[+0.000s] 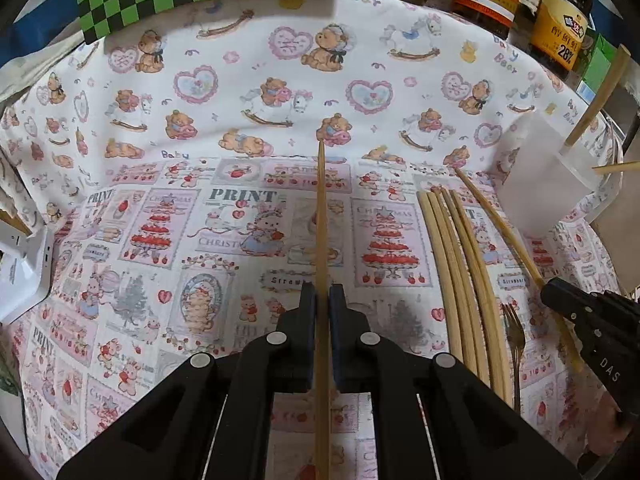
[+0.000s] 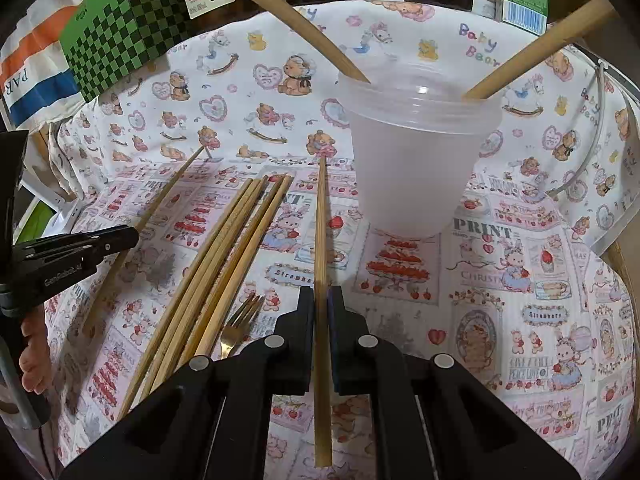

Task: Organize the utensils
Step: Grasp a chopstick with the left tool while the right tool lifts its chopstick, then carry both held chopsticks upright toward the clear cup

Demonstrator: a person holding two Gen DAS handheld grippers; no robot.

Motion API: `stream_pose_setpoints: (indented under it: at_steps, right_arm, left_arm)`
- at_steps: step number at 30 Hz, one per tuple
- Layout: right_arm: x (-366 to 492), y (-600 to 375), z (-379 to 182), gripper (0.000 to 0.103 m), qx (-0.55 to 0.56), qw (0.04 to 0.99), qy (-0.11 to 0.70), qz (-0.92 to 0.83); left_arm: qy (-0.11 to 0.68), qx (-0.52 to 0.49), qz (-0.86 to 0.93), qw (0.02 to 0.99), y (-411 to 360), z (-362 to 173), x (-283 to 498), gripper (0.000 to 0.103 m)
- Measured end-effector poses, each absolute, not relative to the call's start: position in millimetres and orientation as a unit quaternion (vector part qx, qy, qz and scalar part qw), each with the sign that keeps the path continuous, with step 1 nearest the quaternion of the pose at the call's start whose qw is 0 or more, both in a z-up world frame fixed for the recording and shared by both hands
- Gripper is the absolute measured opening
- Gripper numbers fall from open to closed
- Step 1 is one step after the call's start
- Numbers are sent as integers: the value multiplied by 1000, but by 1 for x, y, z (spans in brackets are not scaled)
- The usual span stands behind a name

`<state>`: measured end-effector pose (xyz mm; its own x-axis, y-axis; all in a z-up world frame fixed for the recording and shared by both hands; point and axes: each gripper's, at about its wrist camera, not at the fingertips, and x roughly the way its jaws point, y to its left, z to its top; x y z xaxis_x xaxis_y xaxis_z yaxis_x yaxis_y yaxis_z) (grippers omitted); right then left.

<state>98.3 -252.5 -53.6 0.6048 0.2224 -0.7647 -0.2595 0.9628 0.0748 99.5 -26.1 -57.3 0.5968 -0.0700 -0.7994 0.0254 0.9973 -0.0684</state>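
both grippers have a bamboo chopstick each. left gripper (image 1: 322,300) has its fingers pinching one chopstick (image 1: 321,216) pointing straight ahead over the printed cloth (image 1: 200,120) on the counter. right gripper (image 2: 320,300) fingers pinch another chopstick (image 2: 321,220), just left of the translucent plastic cup (image 2: 416,152) holding two chopsticks. loose chopsticks (image 2: 224,248) and a gold fork (image 2: 236,324) lie between them.

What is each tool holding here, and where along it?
Each holds one chopstick: left tool grips its chopstick partway along the shaft; right tool likewise grips its chopstick.
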Motion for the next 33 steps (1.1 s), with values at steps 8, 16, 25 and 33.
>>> stream_pose_setpoints:
  at_steps: [8,16,25,33]
  right_arm:
    - [98,-252,-52,32,-32,886,447,121]
    - [95,-251,-54,32,-62,861,490,120]
    - [92,-247,-54,9,-91,861,488,110]
    - [73,-256,-15,8,-49,914,382,130]
  left_arm:
    - [454,-27,-29,890,-25,-63,106,6]
    - [453,-30,-29,890,-23,-60,103,6]
    - [473,-1,-44,880,-27,-58,103,21]
    - [510,59,-84,854,-44,-39,81,27]
